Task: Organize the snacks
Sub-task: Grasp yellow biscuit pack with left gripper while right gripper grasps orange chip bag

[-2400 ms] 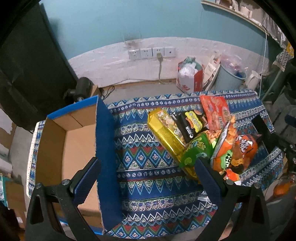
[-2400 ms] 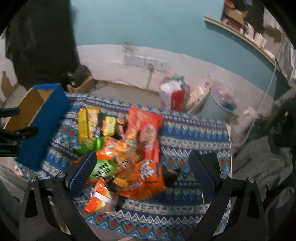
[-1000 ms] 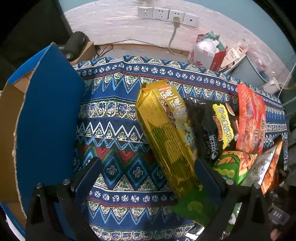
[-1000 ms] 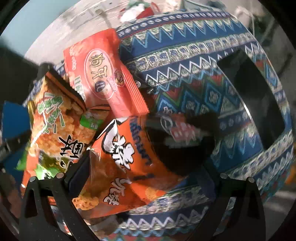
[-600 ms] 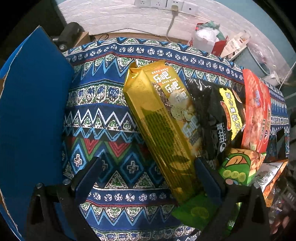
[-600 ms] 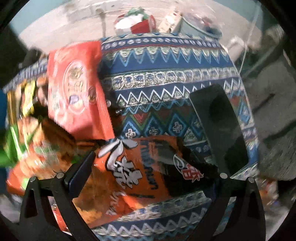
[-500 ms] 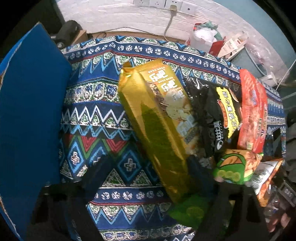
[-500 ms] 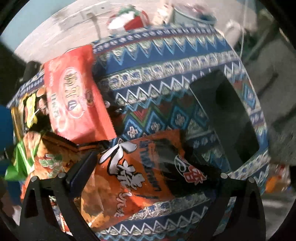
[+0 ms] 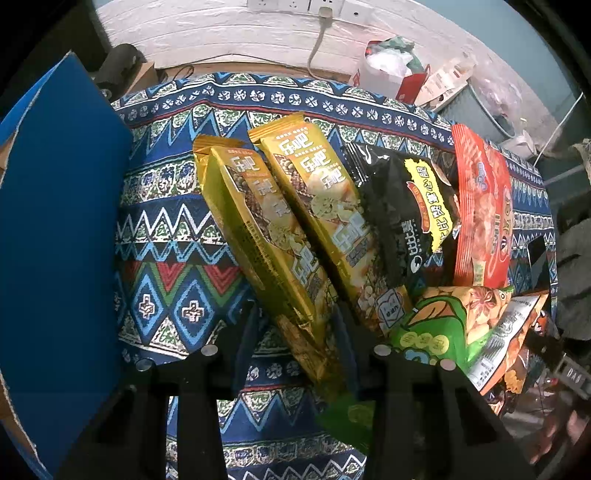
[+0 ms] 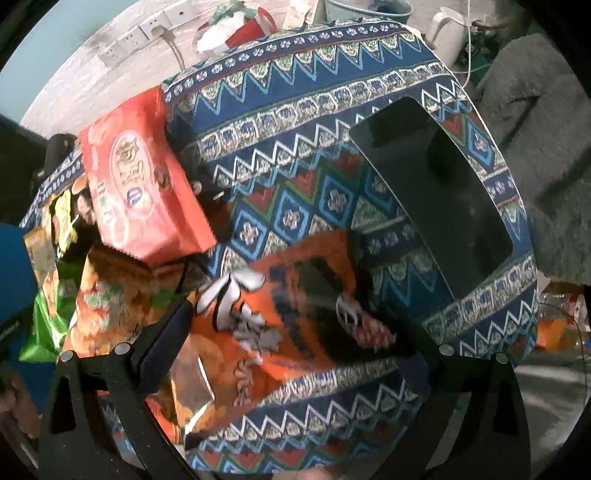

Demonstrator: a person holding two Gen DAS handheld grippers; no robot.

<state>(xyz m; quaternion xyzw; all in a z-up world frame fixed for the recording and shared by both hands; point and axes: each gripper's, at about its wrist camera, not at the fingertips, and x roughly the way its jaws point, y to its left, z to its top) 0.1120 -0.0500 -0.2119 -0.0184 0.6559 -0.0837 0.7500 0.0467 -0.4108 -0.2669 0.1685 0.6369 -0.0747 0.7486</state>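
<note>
My left gripper (image 9: pixel 295 332) points down at the snack pile, its jaws closing, pads against both sides of the near end of a long gold snack pack (image 9: pixel 258 229). A second gold pack (image 9: pixel 325 192) lies beside it, then a black bag (image 9: pixel 399 206), a red pack (image 9: pixel 480 206) and a green bag (image 9: pixel 436 332). The blue cardboard box (image 9: pixel 55 221) stands at the left. My right gripper (image 10: pixel 295 332) hangs open and wide over an orange snack bag (image 10: pixel 277 325), which lies between its fingers untouched. The red pack (image 10: pixel 136 177) lies up and left of it.
The patterned cloth (image 10: pixel 295 110) covers the table. A flat black slab (image 10: pixel 432 195) lies on it right of the orange bag. Beyond the far edge stand a white kettle (image 10: pixel 443 29), a red-and-white bag (image 9: pixel 391 74) and a wall socket strip (image 9: pixel 306 5).
The left jaws have come in from wide open onto the gold pack, which now stands apart from its twin. The right gripper has drifted and rolled over the orange bag, still open.
</note>
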